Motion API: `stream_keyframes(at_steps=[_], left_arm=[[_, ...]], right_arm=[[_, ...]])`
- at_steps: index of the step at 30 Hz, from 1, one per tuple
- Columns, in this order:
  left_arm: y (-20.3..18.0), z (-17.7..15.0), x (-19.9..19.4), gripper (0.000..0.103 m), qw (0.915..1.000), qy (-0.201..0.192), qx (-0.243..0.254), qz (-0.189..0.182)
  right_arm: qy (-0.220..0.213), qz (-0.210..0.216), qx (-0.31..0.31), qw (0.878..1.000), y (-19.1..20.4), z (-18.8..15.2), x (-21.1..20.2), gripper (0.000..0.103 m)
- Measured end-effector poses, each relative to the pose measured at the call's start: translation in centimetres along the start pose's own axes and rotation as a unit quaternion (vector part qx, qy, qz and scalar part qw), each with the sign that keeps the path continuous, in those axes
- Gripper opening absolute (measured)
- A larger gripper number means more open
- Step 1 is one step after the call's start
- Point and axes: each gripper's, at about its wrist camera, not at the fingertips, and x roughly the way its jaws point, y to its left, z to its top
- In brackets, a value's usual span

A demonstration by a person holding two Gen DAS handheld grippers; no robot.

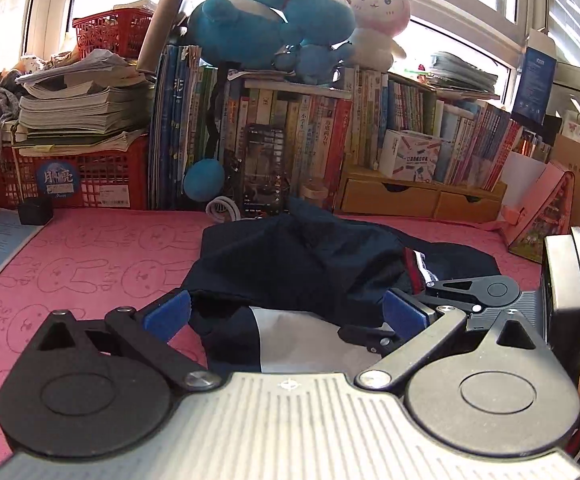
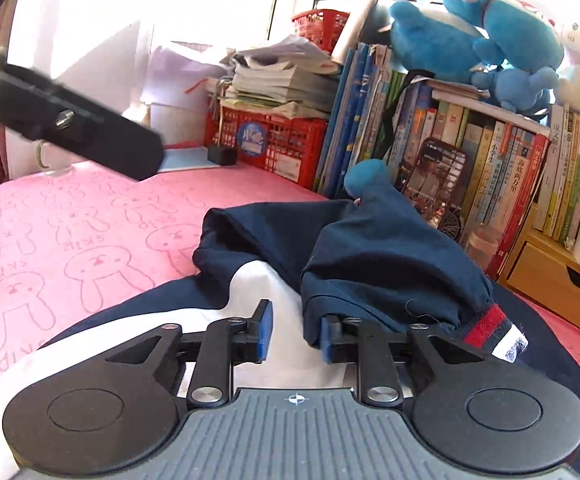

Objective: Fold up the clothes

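On pink worktop (image 1: 90, 264), before bookshelf (image 1: 309, 128), navy garment (image 2: 369, 248) lying bunched, white panel (image 2: 258, 292) showing. Left hand-held gripper (image 1: 286, 312) standing wide open, cloth slack between pads, nothing pinched. Right hand-held gripper (image 2: 295, 334) partly open, empty, cuff (image 2: 489, 330) draping over one finger. Folding looking barely begun: sleeve thrown inward; flattening and squaring remaining.

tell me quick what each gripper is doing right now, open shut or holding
Left gripper: open wide, navy garment between its pads, not pinched.
Right gripper: open, nothing gripped.
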Motion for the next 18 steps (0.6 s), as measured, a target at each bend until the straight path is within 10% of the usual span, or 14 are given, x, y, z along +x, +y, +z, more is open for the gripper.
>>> stream_keyframes(at_steps=[2, 9, 14, 18], left_arm=[[-1.7, 0.7, 2.3, 0.103, 0.9998, 0.015, 0.011, -0.002], [-6.3, 0.6, 6.9, 0.103, 0.9983, -0.003, 0.050, 0.029], [-12.6, -3.0, 9.5, 0.103, 0.9626, -0.028, 0.254, 0.090], [-15.2, -4.3, 12.1, 0.103, 0.9471, -0.002, 0.307, 0.093]], right_arm=[[-0.001, 0.001, -0.012, 1.000, 0.7, -0.7, -0.9, 0.072], [0.005, -0.026, -0.019, 0.999, 0.7, -4.5, -6.2, 0.088], [0.003, -0.063, 0.049, 0.997, -3.1, -7.6, -10.0, 0.092], [-0.017, -0.053, 0.147, 0.988, -6.2, -9.6, -11.5, 0.097]])
